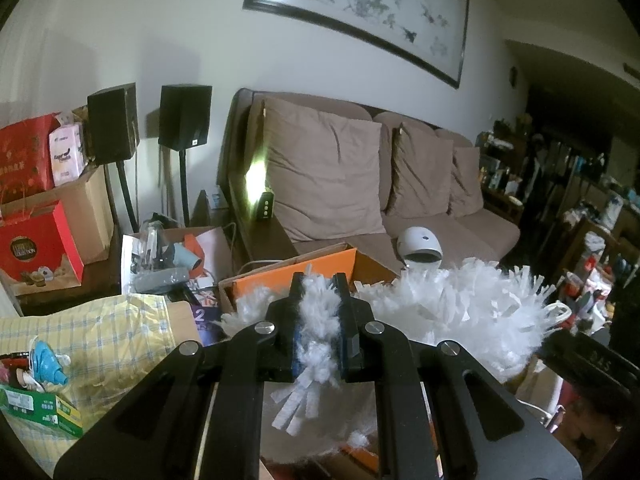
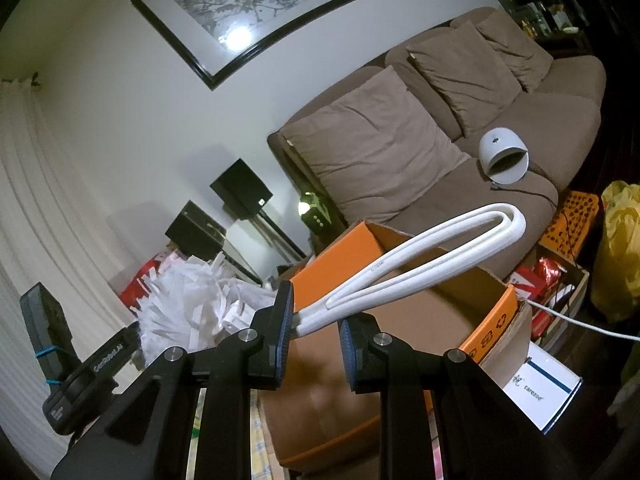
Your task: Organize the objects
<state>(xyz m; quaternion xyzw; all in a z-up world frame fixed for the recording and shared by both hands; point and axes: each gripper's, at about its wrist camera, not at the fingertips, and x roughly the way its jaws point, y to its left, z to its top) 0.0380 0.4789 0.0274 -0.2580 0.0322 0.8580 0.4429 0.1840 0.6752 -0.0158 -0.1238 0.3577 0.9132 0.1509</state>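
A white feather-style duster [image 1: 440, 308] hangs over an open orange-and-brown cardboard box [image 2: 492, 320] in a cluttered living room, carried between two hand-held grippers. The left gripper [image 1: 320, 320] is clenched on the duster's fluffy white strips, which bulge out above and below its blue-padded fingers [image 1: 298, 344]. In the right wrist view the duster's looped white plastic handle [image 2: 440, 248] rises from between the right gripper [image 2: 314, 332] and arches above the box. The handle's base lies against the left pad, while a gap shows beside the right pad, so whether that gripper truly clamps the handle cannot be told.

Behind the box stands a brown sofa [image 1: 400, 184] with three matching cushions, and a small white dome-shaped device [image 1: 420, 246] sits on its seat. A framed ink painting [image 1: 360, 8] hangs on the wall above. Two black speakers [image 1: 184, 120] on stands flank the sofa's end, next to red gift boxes [image 1: 36, 248] and a brown carton. A yellow checked cloth [image 1: 100, 340] lies at the lower left of the left wrist view, and a yellow plastic bag [image 2: 620, 240] sits at the right edge of the other.
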